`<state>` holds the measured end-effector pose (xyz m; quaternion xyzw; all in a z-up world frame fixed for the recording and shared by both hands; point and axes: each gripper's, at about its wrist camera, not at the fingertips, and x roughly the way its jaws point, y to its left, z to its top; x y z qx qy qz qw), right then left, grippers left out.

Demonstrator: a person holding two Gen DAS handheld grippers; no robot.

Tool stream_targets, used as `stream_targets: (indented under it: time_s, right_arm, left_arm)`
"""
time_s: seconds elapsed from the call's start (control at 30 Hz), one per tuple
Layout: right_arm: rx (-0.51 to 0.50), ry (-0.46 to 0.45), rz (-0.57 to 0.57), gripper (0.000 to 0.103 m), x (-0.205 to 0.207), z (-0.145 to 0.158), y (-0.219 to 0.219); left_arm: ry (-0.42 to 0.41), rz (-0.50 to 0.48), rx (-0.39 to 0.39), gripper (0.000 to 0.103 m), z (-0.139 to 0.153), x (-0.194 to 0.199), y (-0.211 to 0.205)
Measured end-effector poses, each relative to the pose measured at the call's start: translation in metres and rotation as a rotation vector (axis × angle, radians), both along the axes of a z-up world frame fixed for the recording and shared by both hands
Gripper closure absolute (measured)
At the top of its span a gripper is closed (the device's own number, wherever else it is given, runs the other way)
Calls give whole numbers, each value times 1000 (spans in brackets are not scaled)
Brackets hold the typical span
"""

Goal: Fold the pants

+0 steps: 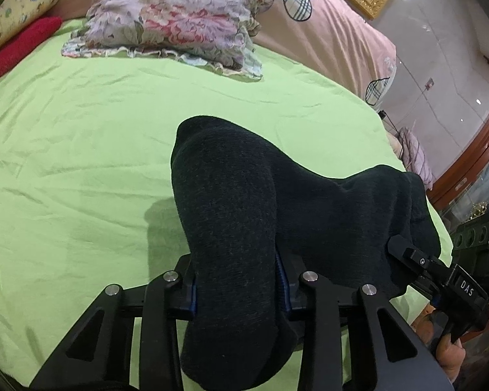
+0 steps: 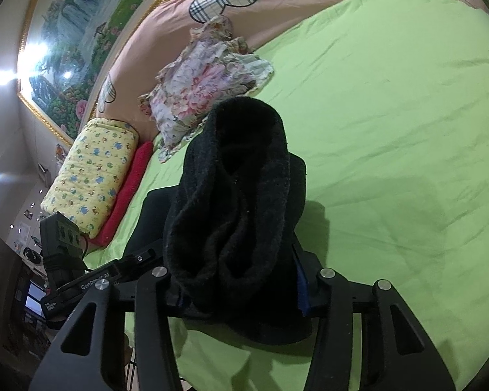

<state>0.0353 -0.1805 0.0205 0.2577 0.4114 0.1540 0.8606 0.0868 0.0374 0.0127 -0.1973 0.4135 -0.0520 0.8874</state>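
The left claw (image 1: 241, 296) and right claw (image 2: 238, 288) are each gripping a bunch of the dark pants (image 1: 244, 202), holding them over the green bed sheet (image 1: 81, 150), a floral cushion (image 1: 169, 19) lying at eleven o'clock.

I am looking at a bed (image 1: 81, 137) lying under a light green sheet, with a floral pillow (image 1: 169, 19) and a pink quilt (image 1: 326, 32) sitting at its far side. A gold-framed landscape painting (image 2: 75, 42) is hanging on the wall, catching bright lamp glare, and a yellow patterned bolster (image 2: 94, 172) is resting beside a red cushion (image 2: 130, 189).
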Motion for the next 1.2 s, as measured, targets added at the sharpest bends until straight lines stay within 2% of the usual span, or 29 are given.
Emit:
stream_targets:
  time_s: [0.3,0.6,0.87,1.0,1.2]
  right_arm:
    - [29,-30,49,54,5,16,18]
    - [24,-62,138,54,39,28,56]
    - [3,-93,203,54,84,29,94]
    - [-2,-104,226,54,110,22,108]
    - [-11,-106,251,54,146,9,128]
  left_arm:
    - [-62,45,-43,70,23,-19,28]
    - [-106,125,-49,70,41,-21,74]
    - [-130,198,-44,70,45,3,120]
    - [-130,228,-54,70,40,20,140]
    - [-124,257,-26,70,35,47,162]
